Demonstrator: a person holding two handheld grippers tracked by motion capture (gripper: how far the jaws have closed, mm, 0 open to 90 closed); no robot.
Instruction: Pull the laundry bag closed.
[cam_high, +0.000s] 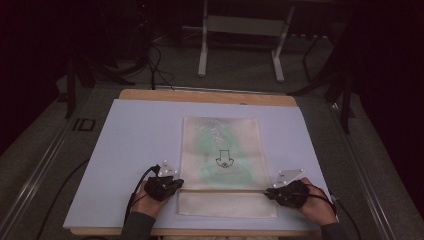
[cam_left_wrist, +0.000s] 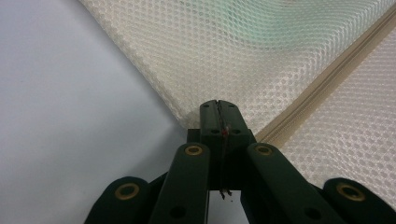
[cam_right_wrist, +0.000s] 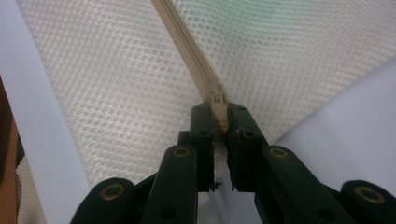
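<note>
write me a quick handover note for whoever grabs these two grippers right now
Left gripper: shut on the left edge of the mesh bag, at the end of its zipper.
Right gripper: shut on the zipper pull at the bag's right edge.
Things: the bag lies flat on the pale sheet that covers the table, with something green inside it; the zipper runs across the bag near the person's side.
Done: both ends gripped.
Left: the zipper looks closed along its whole length, so the likely next step is to draw the pull toward the left gripper while that one holds the bag.
</note>
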